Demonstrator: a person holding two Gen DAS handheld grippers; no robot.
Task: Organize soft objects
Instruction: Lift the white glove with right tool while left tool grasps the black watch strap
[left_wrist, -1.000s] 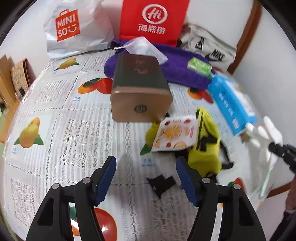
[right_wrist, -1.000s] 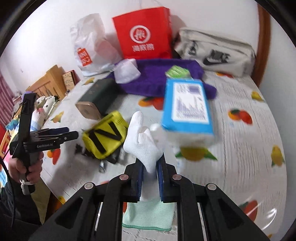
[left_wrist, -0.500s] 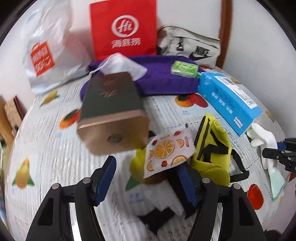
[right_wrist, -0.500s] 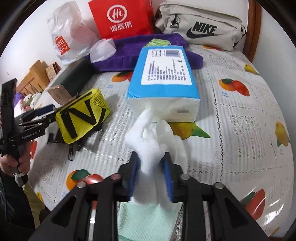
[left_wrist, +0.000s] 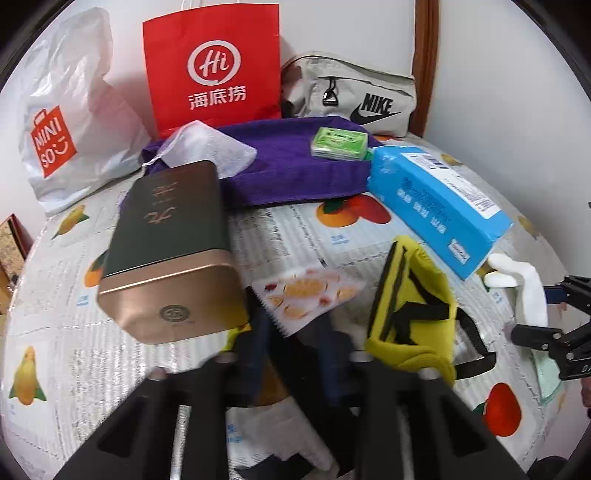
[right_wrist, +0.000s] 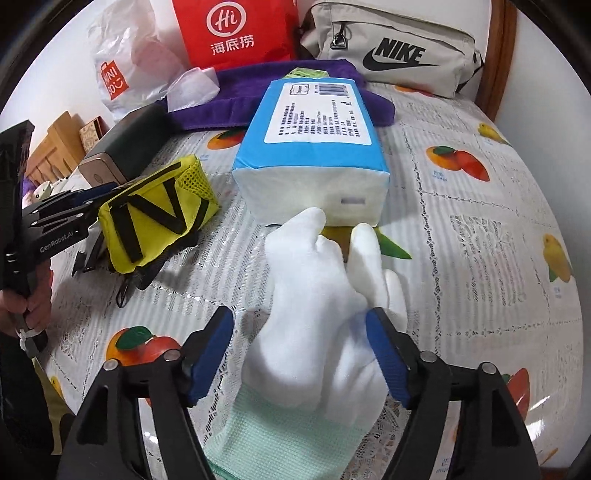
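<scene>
A white glove (right_wrist: 317, 295) with a pale green cuff lies flat on the tablecloth in front of the blue tissue pack (right_wrist: 314, 147). My right gripper (right_wrist: 299, 354) is open, its blue pads on either side of the glove and apart from it. In the left wrist view my left gripper (left_wrist: 295, 354) is blurred, its jaws drawn close around the near edge of the fruit-print sachet (left_wrist: 306, 295). The yellow pouch (left_wrist: 410, 314) lies to its right, the glove (left_wrist: 524, 288) further right. The pouch also shows in the right wrist view (right_wrist: 155, 214).
A green-and-gold tin (left_wrist: 170, 251) lies left of the sachet. A purple towel (left_wrist: 288, 162) carries a green packet (left_wrist: 340, 142) and a clear bag (left_wrist: 207, 151). A red paper bag (left_wrist: 214, 66), a Miniso bag (left_wrist: 70, 122) and a Nike bag (left_wrist: 354, 96) stand behind.
My right gripper has opened and the glove now lies flat on the table. My left gripper has moved forward to the sachet and its jaws have narrowed.
</scene>
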